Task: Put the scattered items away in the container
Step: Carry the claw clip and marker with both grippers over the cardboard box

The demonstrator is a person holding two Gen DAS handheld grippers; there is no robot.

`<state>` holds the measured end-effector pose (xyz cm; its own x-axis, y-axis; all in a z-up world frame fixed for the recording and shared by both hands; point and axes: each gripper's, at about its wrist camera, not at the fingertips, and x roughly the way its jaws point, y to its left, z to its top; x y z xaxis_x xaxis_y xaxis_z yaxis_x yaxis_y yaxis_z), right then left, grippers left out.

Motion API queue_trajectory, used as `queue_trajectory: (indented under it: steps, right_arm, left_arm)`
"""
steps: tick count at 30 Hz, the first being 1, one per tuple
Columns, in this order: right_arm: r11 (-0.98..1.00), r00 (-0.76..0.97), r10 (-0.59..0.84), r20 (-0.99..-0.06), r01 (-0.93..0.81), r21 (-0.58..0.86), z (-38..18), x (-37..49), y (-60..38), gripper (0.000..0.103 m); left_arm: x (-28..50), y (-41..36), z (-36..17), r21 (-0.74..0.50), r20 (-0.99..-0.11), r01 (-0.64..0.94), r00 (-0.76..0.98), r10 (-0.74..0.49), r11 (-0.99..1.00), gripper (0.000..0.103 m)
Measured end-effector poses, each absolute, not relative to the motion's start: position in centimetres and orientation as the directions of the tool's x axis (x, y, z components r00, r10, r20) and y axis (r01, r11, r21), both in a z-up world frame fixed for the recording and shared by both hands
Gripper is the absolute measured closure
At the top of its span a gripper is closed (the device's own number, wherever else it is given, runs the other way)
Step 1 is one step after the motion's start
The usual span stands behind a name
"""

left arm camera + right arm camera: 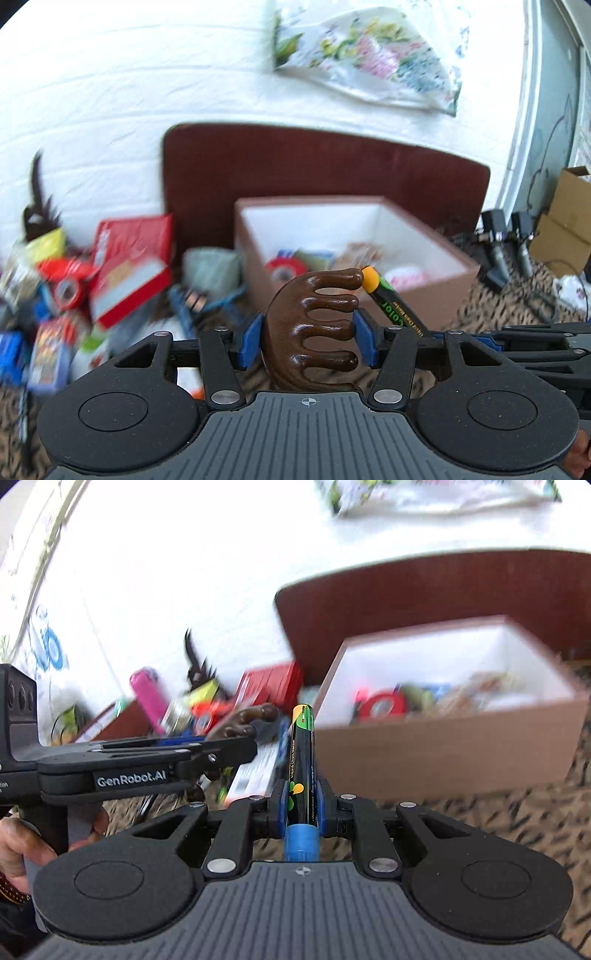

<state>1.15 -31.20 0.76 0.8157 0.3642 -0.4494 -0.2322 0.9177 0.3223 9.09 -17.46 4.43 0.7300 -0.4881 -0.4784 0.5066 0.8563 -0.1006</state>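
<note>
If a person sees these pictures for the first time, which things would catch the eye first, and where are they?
The dark brown wooden comb, held in the left claw, fills the middle of the left wrist view. In the right wrist view, the right claw grips a black chalk marker with a blue cap, pointing forward. Behind both stands the open brown box with white inner walls, a red tape roll already inside it.

Comb (314,325): glossy dark brown. Chalk marker (302,764): black barrel, green-yellow print, orange end, blue cap. Box (424,291): pinkish-brown outside, white inside. Tape roll (283,272): red. Carpet (498,823): brown, black flecks. Board (325,166): maroon.
</note>
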Motion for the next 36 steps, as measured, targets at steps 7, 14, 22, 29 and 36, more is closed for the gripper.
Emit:
queue_trajectory:
  steps: [7, 14, 22, 29, 36]
  right_arm:
    - [0.951, 0.868, 0.259, -0.424, -0.152, 0.270, 4.1, 5.7, -36.4, 0.085]
    - [0.967, 0.854, 0.177, -0.489, -0.060, 0.246, 3.1, 12.6, -40.5, 0.085]
    - [0.970, 0.776, 0.173, -0.607, -0.027, 0.242, -1.6, 18.1, -41.1, 0.085]
    - [0.974, 0.736, 0.168, -0.656, -0.022, 0.224, -3.5, 19.7, -40.5, 0.085]
    - [0.979, 0.755, 0.131, -0.643, 0.003, 0.204, -3.0, 19.2, -41.0, 0.054]
  left_arm:
    - [15.1, -23.4, 6.1, -0.101, -0.487, 0.512, 0.722, -0.492, 0.853, 0.049]
    - [21.4, -27.4, 3.0, -0.104, -0.594, 0.478, 0.673, -0.440, 0.872, 0.049]
    - [24.3, -28.2, -1.1, -0.082, -0.669, 0.473, 0.626, -0.400, 0.877, 0.049]
    - [24.7, -28.9, -1.4, -0.028, -0.666, 0.497, 0.637, -0.387, 0.867, 0.045]
    - [24.2, -28.2, -0.6, -0.026, -0.631, 0.447, 0.686, -0.362, 0.894, 0.001]
